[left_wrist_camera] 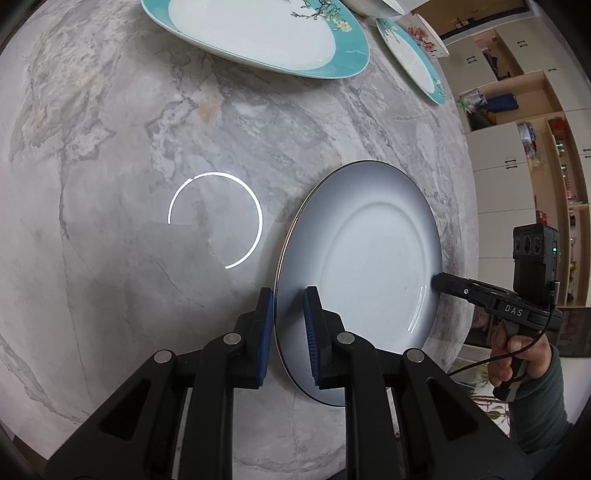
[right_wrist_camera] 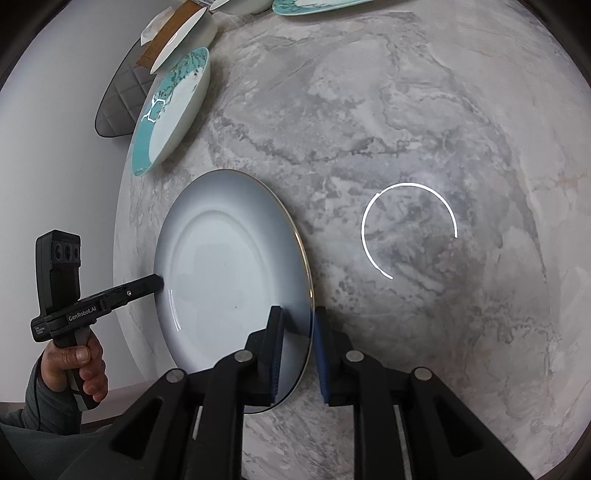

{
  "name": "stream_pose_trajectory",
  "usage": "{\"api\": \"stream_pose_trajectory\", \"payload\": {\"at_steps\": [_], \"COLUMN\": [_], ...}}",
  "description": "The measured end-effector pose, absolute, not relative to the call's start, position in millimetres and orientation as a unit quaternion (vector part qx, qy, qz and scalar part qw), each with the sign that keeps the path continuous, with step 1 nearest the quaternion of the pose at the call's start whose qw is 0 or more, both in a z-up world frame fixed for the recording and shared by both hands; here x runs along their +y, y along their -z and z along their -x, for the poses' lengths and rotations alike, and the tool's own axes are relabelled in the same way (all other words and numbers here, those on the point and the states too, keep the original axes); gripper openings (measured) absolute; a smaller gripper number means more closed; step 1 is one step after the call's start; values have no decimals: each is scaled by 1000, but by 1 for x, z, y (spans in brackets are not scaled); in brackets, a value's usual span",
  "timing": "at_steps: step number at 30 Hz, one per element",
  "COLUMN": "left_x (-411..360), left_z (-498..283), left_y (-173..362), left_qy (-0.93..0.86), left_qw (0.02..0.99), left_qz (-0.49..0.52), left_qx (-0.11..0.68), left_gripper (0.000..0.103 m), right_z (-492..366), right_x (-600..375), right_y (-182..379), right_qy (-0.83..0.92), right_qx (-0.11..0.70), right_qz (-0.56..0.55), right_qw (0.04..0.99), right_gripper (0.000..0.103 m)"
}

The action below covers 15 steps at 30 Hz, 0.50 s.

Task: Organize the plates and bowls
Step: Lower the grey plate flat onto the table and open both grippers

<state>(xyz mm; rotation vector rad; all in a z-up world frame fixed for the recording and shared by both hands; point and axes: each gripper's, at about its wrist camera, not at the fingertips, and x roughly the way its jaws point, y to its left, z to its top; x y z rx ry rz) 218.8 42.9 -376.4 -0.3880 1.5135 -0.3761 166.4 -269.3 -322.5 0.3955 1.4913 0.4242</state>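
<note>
Clearly the sorting is at an early stage. Both tongs hold one pale grey plate (left_wrist_camera: 369, 254) by opposite edges, low over the marble table (left_wrist_camera: 147, 129); whether it rests on the stone or hangs just above it I cannot tell. The left gripper (left_wrist_camera: 290, 325) has its blue pads nearly closed with the plate's rim between them, though a slim gap shows beside one pad, so the grip looks light. The right gripper (right_wrist_camera: 299, 343) straddles the opposite rim in the same narrow way, a hand (right_wrist_camera: 79, 363) visible on the other tool's handle.

Beyond the grey plate, toward the far side of the table, lie two teal-rimmed plates (left_wrist_camera: 258, 33) (left_wrist_camera: 413, 55), each apart from the other, and a floral bowl (left_wrist_camera: 428, 37) just behind the smaller one. A white bowl (right_wrist_camera: 240, 5) sits at the far edge. Nothing is stacked yet, as far as I can judge, so gathering plates together and nesting bowls all remains.
</note>
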Motion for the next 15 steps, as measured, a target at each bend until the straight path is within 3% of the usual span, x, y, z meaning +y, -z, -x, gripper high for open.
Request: {"api": "stream_pose_trajectory", "payload": {"at_steps": [1,2,3,4,5,6,7,9,11,13,15], "left_x": [43,44,46,49,53,58,64,76,86,95,100], "left_z": [-218,-218,-216,-215,-213,-211,-209,-204,-202,-203,-202], "left_y": [377,377,376,374,370,365,359,346,336,326,311], "left_qy": [169,167,164,162,160,157,149,142,144,149,153], "left_qw": [694,694,694,696,699,705,712,728,730,732,754], "left_qz": [178,184,192,201,208,215,223,243,262,282,288], "left_qx": [677,676,674,670,665,658,649,626,615,602,570], "left_gripper": [15,16,16,23,30,54,69,76,86,103,103], "right_z": [-166,-166,-165,-166,-164,-163,-161,-157,-151,-147,-147], "right_x": [-267,-268,-268,-271,-274,-278,-282,-292,-307,-316,-323], "right_y": [322,320,319,316,312,307,301,289,274,261,249], "right_qy": [-189,-188,-187,-185,-180,-177,-172,-154,-131,-125,-133], "right_qx": [668,665,662,657,650,642,633,618,589,558,530], "right_qz": [-175,-173,-175,-180,-186,-191,-196,-202,-220,-249,-288], "right_qw": [699,702,704,708,715,721,729,744,767,781,786], "right_gripper": [21,29,48,57,69,71,72,92,103,103,103]}}
